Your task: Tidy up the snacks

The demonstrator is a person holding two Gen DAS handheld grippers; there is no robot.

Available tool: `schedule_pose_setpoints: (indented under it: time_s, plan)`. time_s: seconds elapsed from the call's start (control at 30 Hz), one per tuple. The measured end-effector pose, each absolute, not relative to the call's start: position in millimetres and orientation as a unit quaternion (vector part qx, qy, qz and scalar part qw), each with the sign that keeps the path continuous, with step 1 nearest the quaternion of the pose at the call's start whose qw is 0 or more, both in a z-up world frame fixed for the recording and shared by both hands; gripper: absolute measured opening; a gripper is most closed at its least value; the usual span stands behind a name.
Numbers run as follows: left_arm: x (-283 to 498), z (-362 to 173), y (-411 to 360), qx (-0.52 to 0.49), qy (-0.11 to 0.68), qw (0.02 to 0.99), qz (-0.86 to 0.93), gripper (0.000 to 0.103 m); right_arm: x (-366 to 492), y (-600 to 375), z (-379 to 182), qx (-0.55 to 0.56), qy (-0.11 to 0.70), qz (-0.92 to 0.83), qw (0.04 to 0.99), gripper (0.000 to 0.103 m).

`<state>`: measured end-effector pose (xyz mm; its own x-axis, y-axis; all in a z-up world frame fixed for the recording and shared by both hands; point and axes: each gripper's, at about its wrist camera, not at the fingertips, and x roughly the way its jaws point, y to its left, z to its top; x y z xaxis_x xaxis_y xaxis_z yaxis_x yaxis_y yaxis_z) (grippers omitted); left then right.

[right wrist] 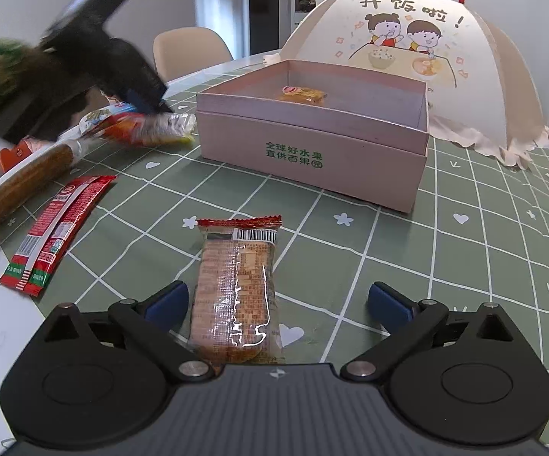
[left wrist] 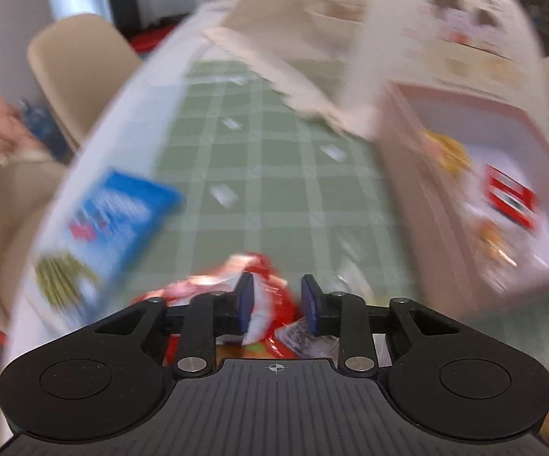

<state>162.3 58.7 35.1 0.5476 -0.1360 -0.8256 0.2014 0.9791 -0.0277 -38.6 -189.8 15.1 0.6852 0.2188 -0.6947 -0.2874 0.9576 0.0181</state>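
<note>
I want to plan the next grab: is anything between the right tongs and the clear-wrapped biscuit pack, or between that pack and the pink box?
Nothing visible. The biscuit pack lies between the open right tongs; only bare tablecloth separates it from the open pink box.

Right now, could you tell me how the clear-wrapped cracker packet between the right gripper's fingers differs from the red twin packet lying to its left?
The cracker packet is wide, with mostly clear wrap showing the tan crackers; the red twin packet is opaque red with white and green print. The cracker packet lies nearly straight away from the right gripper, between its open fingers; the red twin packet is slimmer, slanted, and outside them. Both lie flat on the green checked tablecloth, outside the pink box.
</note>
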Motion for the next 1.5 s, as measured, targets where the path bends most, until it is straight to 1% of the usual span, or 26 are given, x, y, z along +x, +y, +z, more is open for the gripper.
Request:
schedule_pose_setpoints:
  time_s: [0.03,0.07,0.17,0.27,0.33,0.37,0.4,0.43,0.5,0.57,0.63,0.77,0.8,0.83,0.87,0.9,0.93,1.0,1.23,1.33,1.5]
  plan:
    - [148.0,31.8,56.3,0.017,0.475,0.873,-0.107,0.022,-38.3,-189.3,15.1,-0.047,0.373,0.138,0.916,0.102]
    - [132.7,29.3,53.5,0.0,0.477,0.872,-0.112,0.021,-38.1,-188.9,15.0,-0.047,0.374,0.139,0.916,0.103]
    - [95.7,25.3,43.5,-0.032,0.478,0.869,-0.129,0.021,-37.3,-188.7,15.0,-0.048,0.377,0.14,0.914,0.103]
    - [68.2,26.5,28.1,-0.039,0.482,0.865,-0.137,0.021,-38.9,-189.5,16.7,-0.053,0.387,0.149,0.909,0.103]
    - [51.0,32.8,24.7,-0.042,0.477,0.869,-0.127,0.022,-35.7,-188.2,22.2,-0.069,0.414,0.181,0.89,0.103]
    - [42.4,36.8,26.2,-0.053,0.47,0.873,-0.119,0.023,-31.7,-186.6,27.1,-0.078,0.432,0.206,0.875,0.1]
    - [33.3,41.5,29.8,-0.065,0.462,0.877,-0.11,0.024,-28.2,-185.1,32.7,-0.077,0.442,0.221,0.866,0.091]
    - [26.3,44.5,33.7,-0.078,0.457,0.881,-0.098,0.024,-24.6,-184.3,40.4,-0.066,0.439,0.226,0.867,0.088]
    - [11.6,48.0,44.9,-0.105,0.45,0.884,-0.068,0.024,-16.2,-176.5,56.9,-0.05,0.408,0.226,0.883,0.088]
    - [2.5,48.1,53.3,-0.126,0.451,0.882,-0.053,0.024,-1.4,-158.2,65.3,-0.059,0.386,0.225,0.893,0.088]
    - [-9.8,50.9,55.9,-0.13,0.453,0.881,-0.044,0.024,20.9,-135.4,63.0,-0.064,0.385,0.218,0.894,0.088]
    - [-26.5,51.3,51.0,-0.121,0.464,0.876,-0.048,0.024,54.3,-98.1,40.5,-0.092,0.406,0.21,0.885,0.088]
    - [-31.1,51.0,47.7,-0.117,0.468,0.874,-0.051,0.024,58.7,-92.2,34.1,-0.099,0.415,0.208,0.88,0.082]
    - [-33.8,50.6,45.2,-0.113,0.472,0.873,-0.054,0.024,60.5,-89.4,30.7,-0.103,0.423,0.206,0.876,0.079]
    - [-36.7,49.8,42.8,-0.11,0.475,0.871,-0.056,0.024,58.6,-89.3,30.8,-0.106,0.423,0.202,0.877,0.07]
    - [-41.1,50.0,42.2,-0.109,0.476,0.871,-0.058,0.024,54.1,-91.5,33.5,-0.106,0.419,0.207,0.878,0.058]
    - [-42.0,49.4,39.8,-0.108,0.478,0.87,-0.061,0.024,49.2,-96.3,38.1,-0.102,0.419,0.221,0.875,0.049]
    - [-40.3,46.6,32.8,-0.108,0.481,0.868,-0.068,0.024,42.3,-109.8,48.3,-0.089,0.416,0.23,0.875,0.046]
    - [-28.8,46.7,-17.0,-0.101,0.482,0.86,-0.134,0.024,14.6,-189.4,76.9,-0.07,0.39,0.185,0.899,0.045]
    - [-19.9,47.4,-39.8,-0.097,0.479,0.86,-0.151,0.024,3.7,-226.7,66.4,-0.075,0.405,0.135,0.901,0.045]
    - [0.5,42.0,-76.1,-0.09,0.479,0.86,-0.149,0.025,-16.7,-258.4,43.0,-0.063,0.436,0.089,0.893,0.045]
